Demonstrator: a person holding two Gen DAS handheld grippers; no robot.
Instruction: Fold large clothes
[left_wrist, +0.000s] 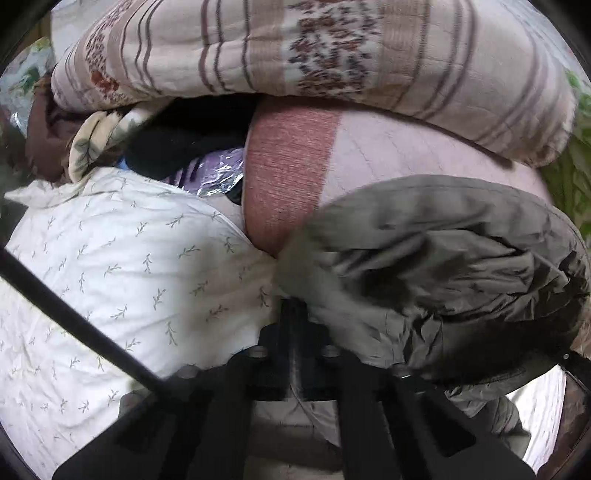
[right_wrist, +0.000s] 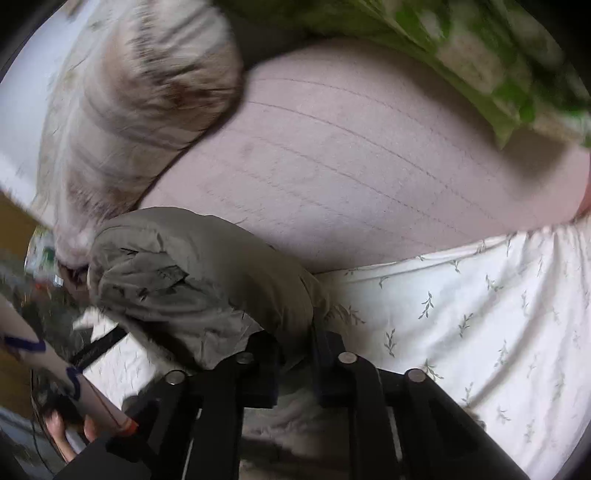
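- In the left wrist view, the left gripper (left_wrist: 295, 314) sits at bottom centre with its jaws brought fully together; the bundled grey-olive garment (left_wrist: 443, 266) bulges directly above and to the right of the tips, its edge meeting them, though whether fabric is actually pinched cannot be told.
- In the right wrist view, the right gripper (right_wrist: 295, 343) is at bottom centre, its jaws almost together; the same grey-olive garment (right_wrist: 192, 280) lies to the upper left of the tips and drapes down between the fingers (right_wrist: 325, 347), so the pads appear to clamp its lower fold.
- One garment is seen, resting on one white sheet with small leaf sprigs (left_wrist: 129, 266).
- One pale pink quilted cushion (left_wrist: 388, 155) lies behind the garment, in the centre of both views.
- One striped floral quilt (left_wrist: 295, 48) is piled across the top of the left view.
- One green leafy cloth (right_wrist: 461, 48) fills the upper right of the right view.
- One hand (right_wrist: 70, 432) shows at lower left of the right view.
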